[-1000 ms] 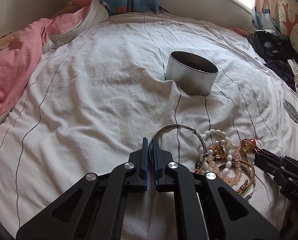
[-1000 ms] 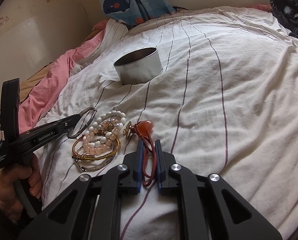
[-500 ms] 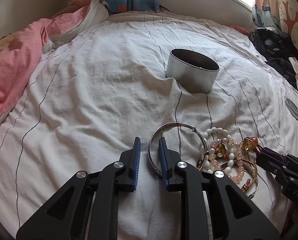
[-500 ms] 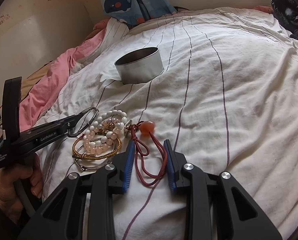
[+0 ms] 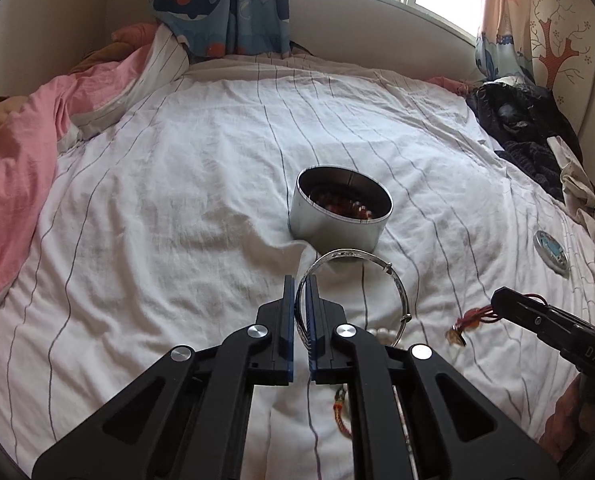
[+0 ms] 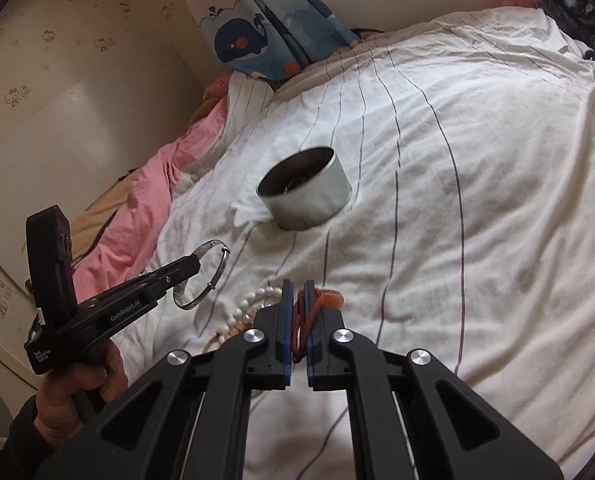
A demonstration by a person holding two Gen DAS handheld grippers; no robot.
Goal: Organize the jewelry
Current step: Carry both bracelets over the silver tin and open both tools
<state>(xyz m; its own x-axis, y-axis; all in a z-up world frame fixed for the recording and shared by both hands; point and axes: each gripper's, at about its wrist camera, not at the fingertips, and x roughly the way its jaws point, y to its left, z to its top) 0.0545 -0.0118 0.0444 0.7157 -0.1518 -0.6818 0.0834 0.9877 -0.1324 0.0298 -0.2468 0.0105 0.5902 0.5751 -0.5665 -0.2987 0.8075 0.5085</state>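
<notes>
A silver bangle (image 5: 377, 270) is raised off the striped white sheet, with my left gripper (image 5: 301, 284) shut on its rim. The right wrist view shows the same bangle (image 6: 213, 266) in that left gripper (image 6: 195, 265). My right gripper (image 6: 297, 286) is shut on a red cord (image 6: 297, 320) with an orange bead (image 6: 332, 299). In the left wrist view that cord and its pendant (image 5: 471, 320) dangle from the right gripper (image 5: 497, 300). A round silver tin (image 5: 337, 220) with beads inside stands just beyond both. White and pink bead bracelets (image 6: 253, 304) lie on the sheet, partly hidden by the fingers.
A pink blanket (image 5: 13, 168) is bunched along the left of the bed. Dark clothes (image 5: 525, 128) lie at the far right, with a small round disc (image 5: 551, 250) nearer. A person's hand (image 6: 85, 380) holds the left gripper's handle. Whale curtains (image 5: 221, 4) hang behind the bed.
Half a second ago both grippers stood open around the bangle and the cord. Both have shut on them and risen, lifting them off the sheet toward the tin.
</notes>
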